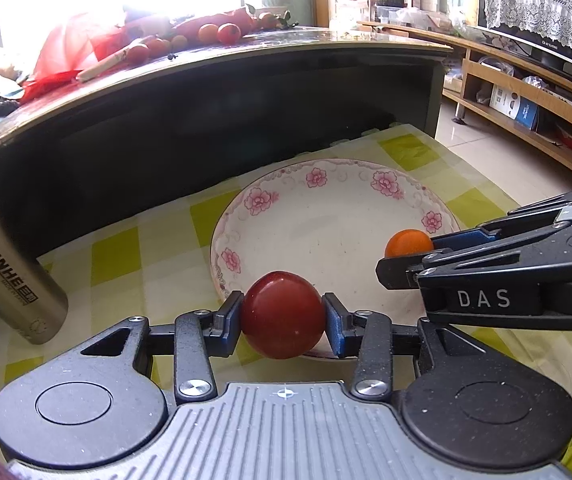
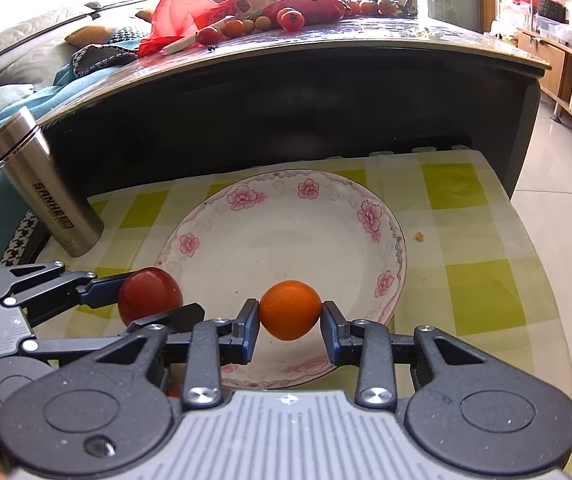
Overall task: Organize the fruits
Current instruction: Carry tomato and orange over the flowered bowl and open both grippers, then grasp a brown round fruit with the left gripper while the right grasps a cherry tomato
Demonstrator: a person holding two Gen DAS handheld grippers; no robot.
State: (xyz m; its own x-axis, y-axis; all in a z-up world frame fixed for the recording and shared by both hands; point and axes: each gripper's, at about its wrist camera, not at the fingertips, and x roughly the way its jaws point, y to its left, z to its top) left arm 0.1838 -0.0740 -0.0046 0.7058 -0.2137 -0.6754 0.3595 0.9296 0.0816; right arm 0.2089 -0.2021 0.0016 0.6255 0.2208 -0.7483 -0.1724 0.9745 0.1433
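Note:
A white plate with pink flowers [image 1: 382, 184] [image 2: 370, 216] lies on a yellow-checked cloth. My left gripper [image 1: 282, 316] is shut on a dark red tomato [image 1: 281, 314] at the plate's near left rim; the right wrist view shows that tomato [image 2: 147, 294] at the left. My right gripper [image 2: 290, 316] is shut on a small orange fruit [image 2: 290, 310], held over the near part of the plate. From the left wrist camera, the right gripper [image 1: 402, 258] comes in from the right with the orange fruit [image 1: 408, 242] over the plate's right rim.
A steel flask [image 1: 3, 264] [image 2: 43, 184] stands left of the plate. Behind rises a dark table [image 2: 286, 92] bearing several more fruits [image 1: 221, 32] [image 2: 290, 18] and red plastic bags [image 2: 181, 8]. A yellow crumb [image 2: 419, 236] lies right of the plate. Tiled floor lies to the right.

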